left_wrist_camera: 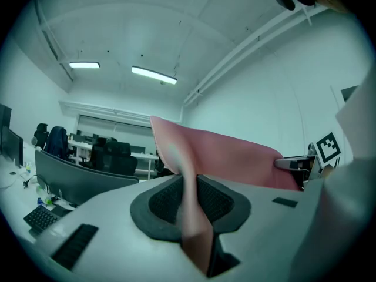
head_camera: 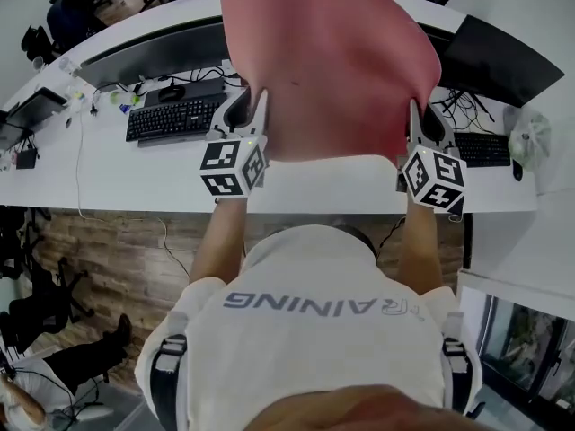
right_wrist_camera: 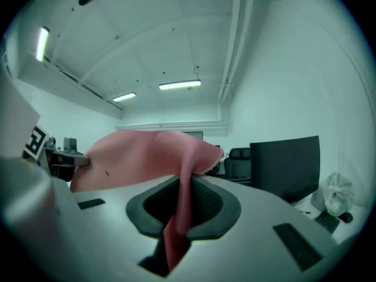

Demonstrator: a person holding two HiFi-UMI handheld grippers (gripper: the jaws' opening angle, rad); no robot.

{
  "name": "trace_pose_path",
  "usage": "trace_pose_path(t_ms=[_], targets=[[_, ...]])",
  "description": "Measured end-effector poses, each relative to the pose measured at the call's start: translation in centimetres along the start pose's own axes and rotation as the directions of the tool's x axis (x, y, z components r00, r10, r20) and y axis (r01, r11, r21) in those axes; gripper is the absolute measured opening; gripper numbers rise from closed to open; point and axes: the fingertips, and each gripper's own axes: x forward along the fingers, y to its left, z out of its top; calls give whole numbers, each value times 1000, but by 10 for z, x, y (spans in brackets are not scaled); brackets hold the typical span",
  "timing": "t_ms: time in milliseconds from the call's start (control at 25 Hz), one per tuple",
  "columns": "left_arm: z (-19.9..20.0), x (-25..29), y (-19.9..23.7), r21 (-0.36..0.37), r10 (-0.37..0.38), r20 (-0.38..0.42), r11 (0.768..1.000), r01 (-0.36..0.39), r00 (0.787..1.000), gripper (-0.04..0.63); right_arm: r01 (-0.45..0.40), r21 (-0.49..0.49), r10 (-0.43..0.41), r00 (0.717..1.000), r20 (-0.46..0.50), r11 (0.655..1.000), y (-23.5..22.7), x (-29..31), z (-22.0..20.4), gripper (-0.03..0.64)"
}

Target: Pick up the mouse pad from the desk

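The long white bench (head_camera: 117,173) runs across the head view below you. The large soft pink mouse pad (head_camera: 332,61) is off it, held up in the air between your two grippers. It spreads as one broad sheet and hides the middle of the bench, and its near edge stretches from one gripper to the other.

On the bench stand a wide curved dark monitor (head_camera: 153,52) on your left and a flat black monitor (head_camera: 508,57) on your right. A black keyboard (head_camera: 175,119) lies in front of the curved monitor. A second black keyboard (head_camera: 482,149) shows partly, just beside your right gripper.

Your left gripper (head_camera: 248,106) has its jaws nearly together, clamped on the pad's near left corner. In the left gripper view the pink sheet runs straight between the ribbed black pads (left_wrist_camera: 218,200). Your right gripper (head_camera: 428,119) grips the near right corner the same way, with its jaws close on the thin sheet and the pad folding up out of them.

A crumpled clear plastic bag (head_camera: 530,137) sits near the bench's right end.
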Motion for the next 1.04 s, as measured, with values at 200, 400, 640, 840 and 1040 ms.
trace_pose_path(t_ms=[200, 400, 640, 840, 1040], targets=[[15, -7, -8, 29, 10, 39, 1000, -11, 999, 98, 6, -43, -4, 999, 45, 999, 2, -9, 21, 63], [18, -8, -9, 34, 9, 48, 999, -11, 999, 97, -2, -48, 4, 999, 37, 999, 4, -10, 22, 63], [15, -8, -12, 32, 11, 44, 999, -12, 999, 94, -13, -43, 14, 1000, 25, 999, 3, -11, 16, 63], [15, -5, -11, 24, 14, 43, 1000, -15, 999, 92, -17, -40, 18, 1000, 24, 999, 3, -7, 16, 63], [13, -3, -12, 28, 22, 45, 999, -23, 999, 91, -22, -40, 23, 999, 23, 999, 2, -5, 14, 63]])
